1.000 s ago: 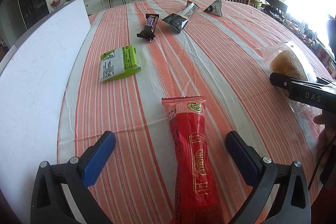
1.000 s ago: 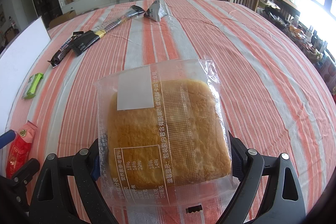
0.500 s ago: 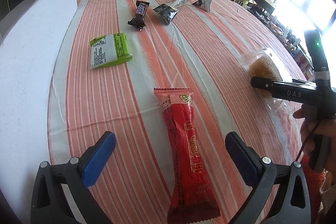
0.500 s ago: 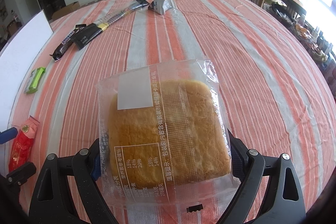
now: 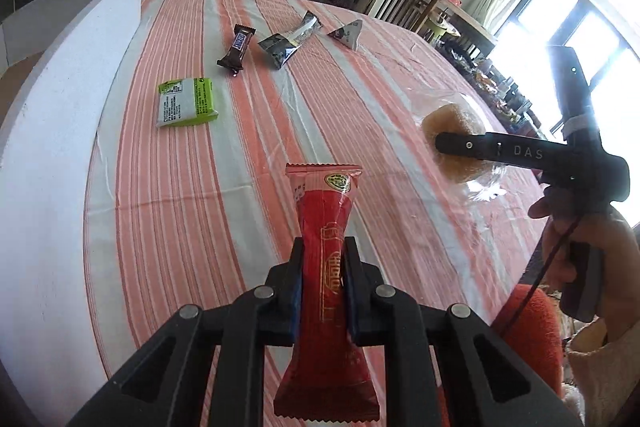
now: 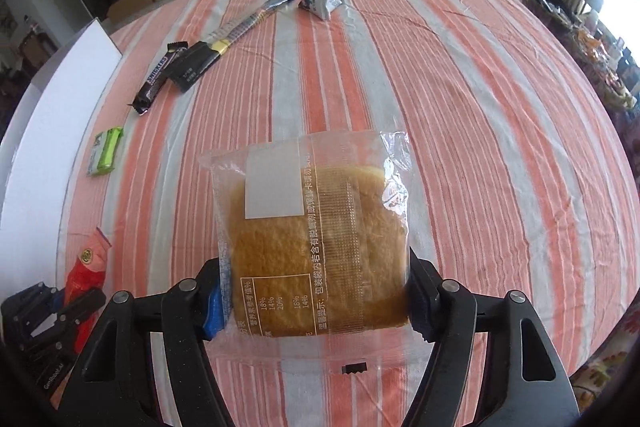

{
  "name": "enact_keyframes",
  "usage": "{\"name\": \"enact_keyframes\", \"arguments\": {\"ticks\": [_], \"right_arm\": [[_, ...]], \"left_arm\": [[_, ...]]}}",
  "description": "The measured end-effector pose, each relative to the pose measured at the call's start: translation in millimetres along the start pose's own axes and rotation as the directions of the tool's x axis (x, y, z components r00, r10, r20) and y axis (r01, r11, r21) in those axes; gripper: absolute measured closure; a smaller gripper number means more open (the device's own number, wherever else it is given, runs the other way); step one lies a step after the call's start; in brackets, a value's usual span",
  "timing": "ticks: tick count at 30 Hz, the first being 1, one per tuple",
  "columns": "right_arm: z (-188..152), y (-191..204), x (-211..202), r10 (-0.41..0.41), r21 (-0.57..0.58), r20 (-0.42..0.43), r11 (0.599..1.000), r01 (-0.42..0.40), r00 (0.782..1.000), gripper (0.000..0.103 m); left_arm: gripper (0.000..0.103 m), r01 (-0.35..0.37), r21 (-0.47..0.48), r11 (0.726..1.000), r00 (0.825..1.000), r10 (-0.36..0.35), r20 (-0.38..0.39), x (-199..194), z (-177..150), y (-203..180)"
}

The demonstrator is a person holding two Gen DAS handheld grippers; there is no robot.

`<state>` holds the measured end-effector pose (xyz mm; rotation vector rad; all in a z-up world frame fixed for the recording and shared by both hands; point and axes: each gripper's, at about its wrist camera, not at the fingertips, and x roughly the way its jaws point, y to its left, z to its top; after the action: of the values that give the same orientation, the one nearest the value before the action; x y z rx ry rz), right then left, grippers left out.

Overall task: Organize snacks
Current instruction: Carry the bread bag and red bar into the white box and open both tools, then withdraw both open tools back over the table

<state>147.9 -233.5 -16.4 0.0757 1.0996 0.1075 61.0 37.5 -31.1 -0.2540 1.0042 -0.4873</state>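
Observation:
A long red snack packet [image 5: 324, 195] sticks out forward from my left gripper [image 5: 323, 247], which is shut on its middle and holds it above the striped tablecloth [image 5: 248, 155]. In the right wrist view a clear bag with a square yellow bread [image 6: 316, 227] sits between the fingers of my right gripper [image 6: 316, 267]. Those jaws are closing, and both pads press the bag's sides. The bag hangs just above the cloth. The left wrist view shows the same bread bag [image 5: 456, 119] at the right, with the right gripper [image 5: 440, 143] across it.
A green packet [image 5: 184, 103], a brown chocolate bar [image 5: 237, 47], a dark long packet [image 5: 288, 41] and a triangular packet [image 5: 348, 33] lie farther up the table. A white board [image 5: 52, 131] runs along the left edge. A person's hand [image 5: 580, 239] holds the right gripper.
The left jaws went from wide open to shut on the red packet and lifted it. The right jaws narrowed onto the bread bag, squeezing it, and it rose from the cloth.

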Motion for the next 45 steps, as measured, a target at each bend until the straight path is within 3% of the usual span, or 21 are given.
{"name": "enact_keyframes", "arguments": {"ticks": [3, 6, 10, 13, 16, 18, 19, 20, 22, 25, 27, 32, 36, 38, 41, 43, 45], "right_arm": [[8, 24, -30, 0.074, -0.015, 0.066, 0.997, -0.073, 0.995, 0.031], [29, 66, -64, 0.180, -0.064, 0.136, 0.983, -0.173, 0.974, 0.031], [55, 147, -101, 0.379, -0.174, 0.179, 0.920, -0.350, 0.908, 0.031], [63, 217, -115, 0.509, -0.263, 0.154, 0.847, -0.461, 0.847, 0.031], [62, 281, -112, 0.595, -0.323, 0.084, 0.775, -0.543, 0.799, 0.030], [55, 315, -102, 0.625, -0.345, 0.056, 0.744, -0.573, 0.778, 0.028], [52, 327, -96, 0.640, -0.349, 0.040, 0.729, -0.589, 0.767, 0.025], [49, 336, -87, 0.647, -0.342, 0.015, 0.720, -0.604, 0.762, 0.018], [43, 344, -73, 0.657, -0.315, 0.001, 0.716, -0.623, 0.754, 0.018], [34, 329, -69, 0.666, -0.326, 0.040, 0.713, -0.621, 0.745, 0.018], [30, 308, -68, 0.638, -0.351, 0.087, 0.738, -0.576, 0.765, 0.018], [27, 224, -46, 0.435, -0.338, 0.245, 0.876, -0.344, 0.867, 0.018], [14, 135, -4, 0.198, -0.189, 0.252, 0.970, -0.153, 0.947, 0.018], [7, 90, 15, 0.100, -0.098, 0.232, 0.992, -0.078, 0.968, 0.018], [-5, 37, 29, 0.007, 0.006, 0.205, 1.000, -0.009, 0.979, 0.018], [-11, 11, 33, -0.030, 0.046, 0.191, 0.999, 0.022, 0.981, 0.018], [-12, -3, 35, -0.055, 0.068, 0.181, 0.997, 0.043, 0.982, 0.018]], "left_arm": [[0.087, 0.105, -0.046, 0.993, 0.991, -0.101, 0.083, -46, 8, -9], [0.087, 0.133, -0.064, 0.989, 0.972, -0.118, 0.202, -102, 23, -6], [0.087, 0.060, -0.119, 0.991, 0.934, -0.014, 0.357, -177, 41, 25], [0.087, -0.081, -0.205, 0.975, 0.890, 0.164, 0.426, -219, 41, 61], [0.084, -0.273, -0.311, 0.910, 0.831, 0.386, 0.400, -234, 32, 101], [0.061, -0.394, -0.379, 0.838, 0.784, 0.521, 0.336, -228, 25, 128], [0.033, -0.439, -0.410, 0.800, 0.765, 0.572, 0.296, -224, 21, 139], [0.019, -0.469, -0.435, 0.769, 0.750, 0.607, 0.263, -220, 17, 150], [0.019, -0.497, -0.460, 0.736, 0.736, 0.638, 0.226, -208, 10, 164], [0.019, -0.486, -0.455, 0.746, 0.751, 0.623, 0.220, -190, 7, 164], [0.019, -0.473, -0.422, 0.774, 0.766, 0.598, 0.237, -179, 12, 153], [0.017, -0.389, -0.265, 0.882, 0.833, 0.460, 0.306, -152, 27, 87], [0.017, -0.273, -0.099, 0.957, 0.907, 0.290, 0.306, -125, 26, 22], [0.016, -0.212, -0.009, 0.977, 0.941, 0.207, 0.269, -109, 22, -13], [0.016, -0.100, 0.092, 0.991, 0.983, 0.084, 0.163, -75, 16, -56], [0.016, -0.047, 0.133, 0.990, 0.996, 0.036, 0.080, -45, 13, -78], [0.016, -0.067, 0.168, 0.984, 0.998, 0.064, 0.021, -12, 9, -89]]}}
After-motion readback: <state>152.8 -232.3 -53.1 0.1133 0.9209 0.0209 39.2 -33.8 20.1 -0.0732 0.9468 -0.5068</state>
